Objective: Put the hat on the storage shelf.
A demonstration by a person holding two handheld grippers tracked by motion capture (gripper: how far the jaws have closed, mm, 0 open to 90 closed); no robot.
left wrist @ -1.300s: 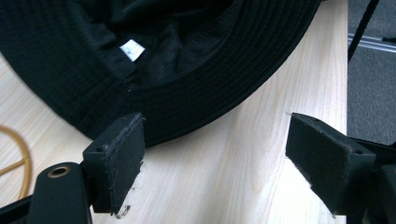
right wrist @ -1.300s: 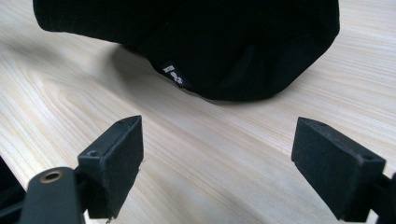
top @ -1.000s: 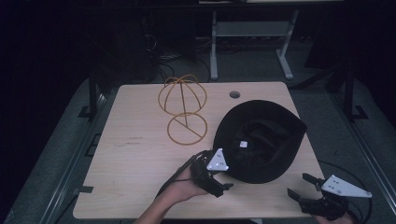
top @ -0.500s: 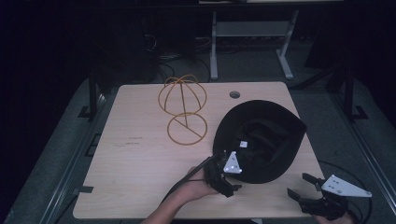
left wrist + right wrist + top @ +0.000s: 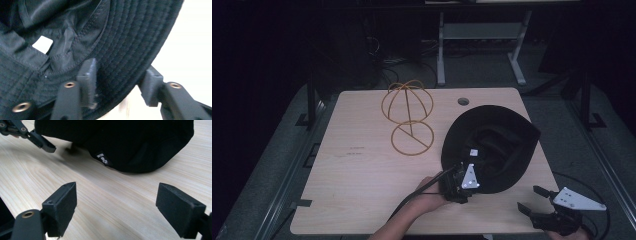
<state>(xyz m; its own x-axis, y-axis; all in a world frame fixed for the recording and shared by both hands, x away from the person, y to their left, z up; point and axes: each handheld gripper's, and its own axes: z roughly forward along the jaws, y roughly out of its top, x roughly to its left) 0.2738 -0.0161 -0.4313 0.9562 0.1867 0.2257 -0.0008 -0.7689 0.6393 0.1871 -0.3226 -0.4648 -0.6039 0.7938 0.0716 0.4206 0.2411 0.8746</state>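
A black bucket hat (image 5: 492, 145) lies upside down on the right half of the wooden table (image 5: 362, 180), with a white label inside its crown. My left gripper (image 5: 473, 170) reaches onto the hat's near brim (image 5: 120, 37). Its jaws have just been closing: one finger (image 5: 87, 77) rests over the stitched brim and the other (image 5: 150, 87) sits outside the brim's edge, with a wide gap still between them. My right gripper (image 5: 528, 197) stands open over the table's front right corner, a short way from the hat (image 5: 120, 140), nothing between its pads.
A gold wire hat stand (image 5: 408, 117) with a round base stands at the back middle of the table. A cable hole (image 5: 463, 101) lies near the far edge. The left gripper's finger (image 5: 40, 141) shows at the hat's side.
My left gripper has moved right and down onto the hat's near brim, and its jaws have narrowed around it. The right gripper has stayed where it was.
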